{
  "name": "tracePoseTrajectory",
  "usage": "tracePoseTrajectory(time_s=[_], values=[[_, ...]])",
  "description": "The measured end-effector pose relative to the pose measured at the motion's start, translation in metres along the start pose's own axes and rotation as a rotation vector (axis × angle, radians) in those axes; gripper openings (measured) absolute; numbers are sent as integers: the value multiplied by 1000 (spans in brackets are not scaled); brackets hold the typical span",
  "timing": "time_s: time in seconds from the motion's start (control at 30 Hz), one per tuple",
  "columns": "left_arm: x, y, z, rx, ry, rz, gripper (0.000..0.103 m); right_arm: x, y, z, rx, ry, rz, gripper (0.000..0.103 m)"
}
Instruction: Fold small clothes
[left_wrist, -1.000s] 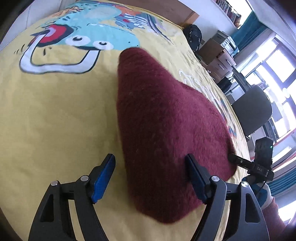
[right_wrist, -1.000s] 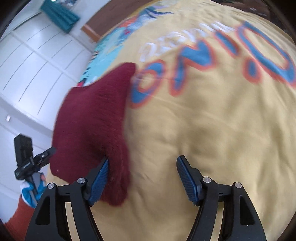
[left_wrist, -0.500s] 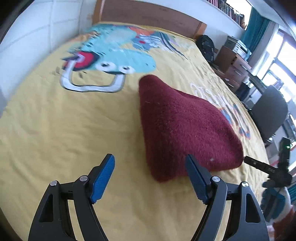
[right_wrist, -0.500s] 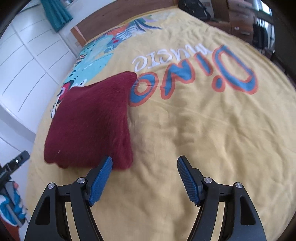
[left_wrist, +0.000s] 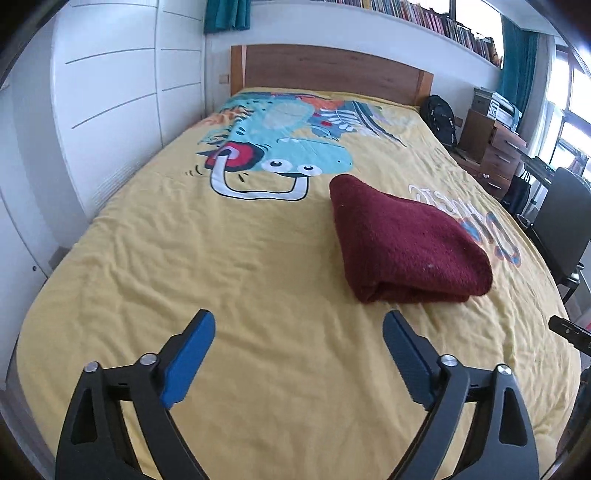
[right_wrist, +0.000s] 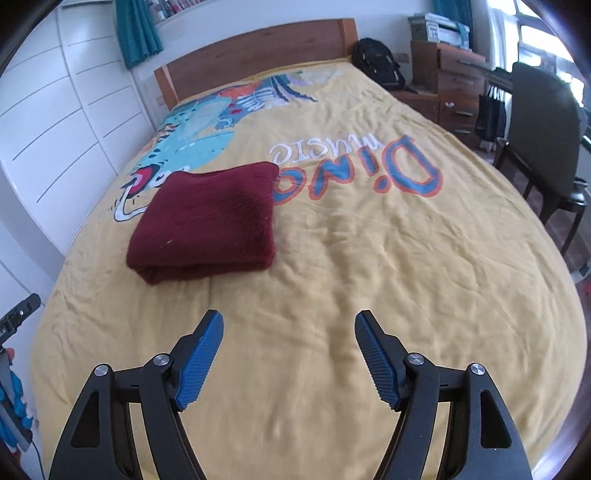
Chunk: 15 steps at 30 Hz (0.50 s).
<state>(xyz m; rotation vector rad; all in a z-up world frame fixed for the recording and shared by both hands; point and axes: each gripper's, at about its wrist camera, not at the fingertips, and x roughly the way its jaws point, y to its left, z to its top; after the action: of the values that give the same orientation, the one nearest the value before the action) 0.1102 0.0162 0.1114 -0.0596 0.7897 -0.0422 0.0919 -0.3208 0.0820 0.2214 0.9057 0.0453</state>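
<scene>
A dark red knitted garment (left_wrist: 406, 240) lies folded into a thick rectangle on the yellow bedspread (left_wrist: 229, 258), free of both grippers. My left gripper (left_wrist: 299, 328) hovers above the bed's near part, short of the garment and to its left; its jaws are opening with nothing between them. In the right wrist view the same garment (right_wrist: 207, 225) lies ahead to the left. My right gripper (right_wrist: 290, 326) hangs above bare bedspread (right_wrist: 369, 258), its jaws opening too, and holds nothing.
The bedspread bears a dinosaur print (left_wrist: 280, 147) and "Dino music" lettering (right_wrist: 354, 166). White wardrobe doors (left_wrist: 110, 110) line the left side, a wooden headboard (left_wrist: 328, 70) the far end. A black backpack (right_wrist: 376, 66), wooden drawers (right_wrist: 450, 81) and a dark chair (right_wrist: 543, 129) stand on the right.
Both grippers have pulled back and risen away from the folded red garment, which earlier lay between or beside their fingers. The views now take in the whole bed. The left jaws stand wider.
</scene>
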Motion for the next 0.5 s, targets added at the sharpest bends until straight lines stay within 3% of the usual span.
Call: tracePoseTrajectory(time_s=[0.2,0.3,0.4,0.5], values=[[-35,-2,-21,27,-41,14,102,-39,21,-26,-22,-58,-22,82],[-49,-1,-28,34,-61,14,102,-57,29,-34,-25,-84,-28,88],[-59,0,-34,42,-79,23,102,-73,36,-41,-39,-110,-43,103],[-67,2,-40,42,-84,24,102,-88,39,-47,-49,-141,-56,103]])
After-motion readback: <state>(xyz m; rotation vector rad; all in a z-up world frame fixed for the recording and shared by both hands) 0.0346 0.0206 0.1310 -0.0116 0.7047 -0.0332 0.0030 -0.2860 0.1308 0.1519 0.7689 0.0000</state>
